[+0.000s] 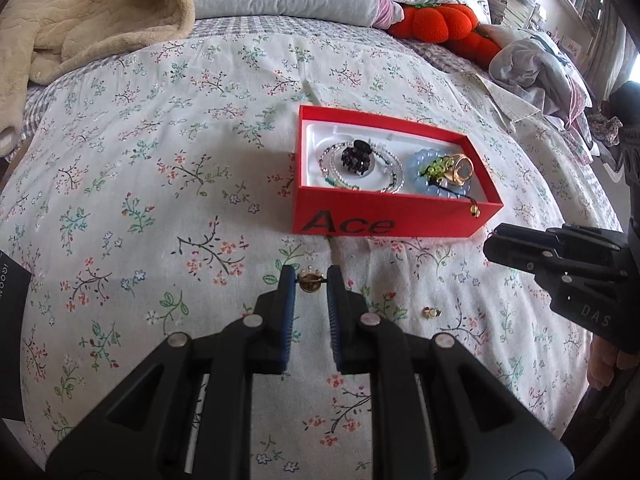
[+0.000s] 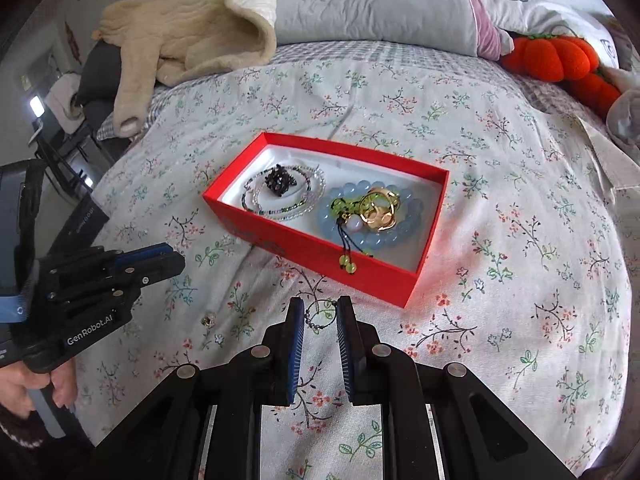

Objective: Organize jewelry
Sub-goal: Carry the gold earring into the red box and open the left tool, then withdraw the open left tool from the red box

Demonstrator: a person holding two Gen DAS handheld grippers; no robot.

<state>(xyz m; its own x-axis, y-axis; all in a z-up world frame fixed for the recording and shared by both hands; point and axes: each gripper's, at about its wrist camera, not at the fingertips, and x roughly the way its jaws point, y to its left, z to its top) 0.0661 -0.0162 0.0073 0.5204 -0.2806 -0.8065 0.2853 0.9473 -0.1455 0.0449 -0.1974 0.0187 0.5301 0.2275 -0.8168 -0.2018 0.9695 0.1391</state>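
- One left gripper (image 1: 311, 278) was clamped on one small gold earring (image 1: 309, 279), pinched at its fingertips.
- One right gripper (image 2: 321, 312) was clamped on one thin beaded hoop (image 2: 320, 317).
- One red box (image 1: 384, 224) lay just ahead of both, holding one dark hair claw (image 1: 355, 157), one blue bead bracelet (image 1: 420, 168), one clear bead strand (image 1: 390, 178) and one gold ring (image 1: 460, 170).
- One more small gold piece (image 1: 431, 312) lay on the floral bedspread (image 1: 160, 184), right of the left gripper.

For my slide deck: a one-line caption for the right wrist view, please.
Right gripper pinches a thin beaded ring above the floral bedspread, just short of the red jewelry box.
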